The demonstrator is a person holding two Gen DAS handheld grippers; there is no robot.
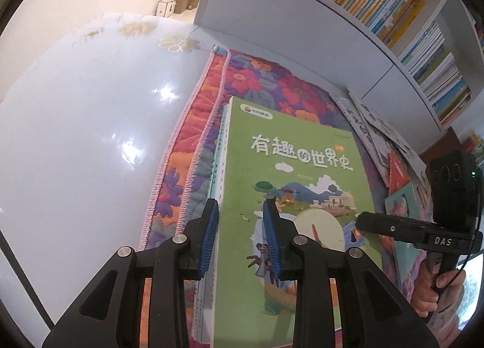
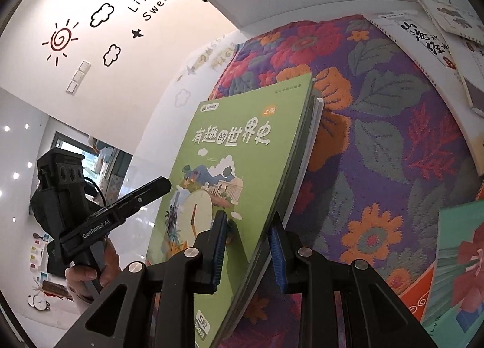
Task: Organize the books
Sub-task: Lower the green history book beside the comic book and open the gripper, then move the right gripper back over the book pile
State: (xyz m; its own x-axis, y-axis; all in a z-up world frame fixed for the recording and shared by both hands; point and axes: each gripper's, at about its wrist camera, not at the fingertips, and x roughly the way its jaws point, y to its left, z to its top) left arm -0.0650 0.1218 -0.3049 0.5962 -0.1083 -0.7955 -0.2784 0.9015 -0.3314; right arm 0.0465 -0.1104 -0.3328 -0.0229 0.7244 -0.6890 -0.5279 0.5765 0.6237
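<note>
Over the floral rug [image 2: 378, 142], both grippers pinch a stack of books, green book [image 1: 290, 172] on top: left gripper [image 1: 242, 236] on its left edge, right gripper [image 2: 249, 249] on its right edge. More books [image 2: 435, 45] lie beside the shelf [image 1: 302, 24].

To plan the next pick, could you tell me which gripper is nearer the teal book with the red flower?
Right. The right gripper grips the edge of the green book nearest the teal book; the left gripper grips the opposite edge, farther away.
</note>
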